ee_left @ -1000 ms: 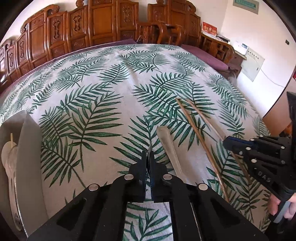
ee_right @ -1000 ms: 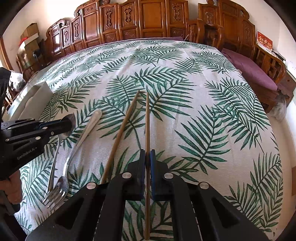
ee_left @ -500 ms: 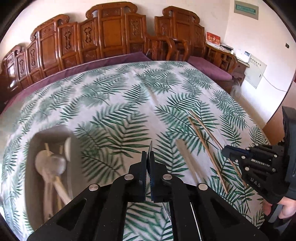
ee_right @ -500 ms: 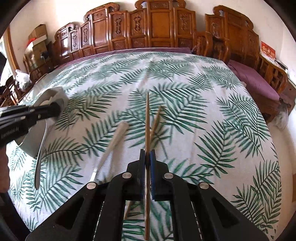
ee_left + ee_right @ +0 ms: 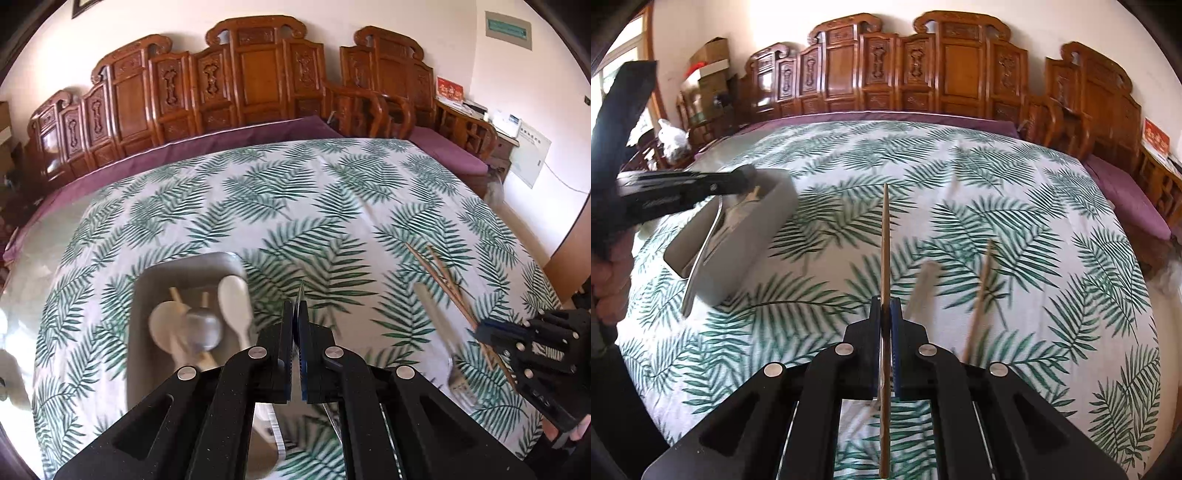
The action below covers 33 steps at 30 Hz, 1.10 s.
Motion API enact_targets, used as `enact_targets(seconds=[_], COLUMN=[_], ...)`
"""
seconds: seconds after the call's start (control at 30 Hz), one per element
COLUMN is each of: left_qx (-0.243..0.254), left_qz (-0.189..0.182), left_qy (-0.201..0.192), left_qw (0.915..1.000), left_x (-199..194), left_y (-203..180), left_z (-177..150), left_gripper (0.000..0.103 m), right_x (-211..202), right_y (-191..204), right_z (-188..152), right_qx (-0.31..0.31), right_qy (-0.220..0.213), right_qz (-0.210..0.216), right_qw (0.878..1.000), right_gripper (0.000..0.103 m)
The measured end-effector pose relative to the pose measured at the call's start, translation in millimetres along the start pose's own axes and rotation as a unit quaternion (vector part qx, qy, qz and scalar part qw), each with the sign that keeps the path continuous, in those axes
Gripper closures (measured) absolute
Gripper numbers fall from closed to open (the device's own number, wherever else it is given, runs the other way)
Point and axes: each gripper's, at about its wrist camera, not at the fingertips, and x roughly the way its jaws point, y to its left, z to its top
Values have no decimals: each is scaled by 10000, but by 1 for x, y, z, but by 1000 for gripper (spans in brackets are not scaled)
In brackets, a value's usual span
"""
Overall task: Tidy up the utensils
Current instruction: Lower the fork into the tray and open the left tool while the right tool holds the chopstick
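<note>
My left gripper (image 5: 295, 306) is fully closed on a thin metal utensil; only its narrow edge pokes up past the fingertips, and in the right wrist view it hangs below the gripper (image 5: 738, 181) as a long flat metal piece, probably a knife (image 5: 701, 254), blurred. My right gripper (image 5: 885, 310) is pinched nearly shut on one wooden chopstick (image 5: 884, 258), which runs straight through the jaws and sticks out both ends.

Versus a second ago: both grippers have lifted off the tablecloth and swung left toward the tray. The left one was down by the utensils on the cloth, now it is up over the tray's near right edge. The right one carried its chopstick up with it, leaving the other chopstick (image 5: 979, 295) behind.

The metal tray (image 5: 147, 288) sits toward the left edge of the leaf-print tablecloth (image 5: 295, 192). Inside: two white spoons (image 5: 234, 299), one metal spoon (image 5: 203, 328), and wooden chopstick ends under them.

Left on the cloth toward the right edge: a fork (image 5: 439, 325), blurred, and the second chopstick just beside it.
</note>
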Motion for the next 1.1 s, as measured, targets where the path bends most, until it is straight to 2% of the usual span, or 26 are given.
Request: enact_targets(seconds=[0.33, 0.6, 0.9, 1.1], left_qx=[-393, -663, -526, -541], left_qz=[205, 365, 488, 472], left_qy=[-40, 7, 399, 457], left_qw=[9990, 9971, 9966, 9964], left_x=[7, 17, 41, 43], left_y=[54, 93, 95, 95], left_z=[-8, -9, -24, -27], left_gripper=[101, 101, 101, 101], right_x=[-5, 4, 5, 2], right_y=[31, 51, 59, 69], right_z=[0, -3, -3, 5], right_qx=[-135, -342, -310, -344], right_qy=[-72, 38, 38, -27], right_qz=[199, 328, 372, 318], right_qw=[9997, 9989, 9988, 9989], right_gripper=[97, 97, 97, 97])
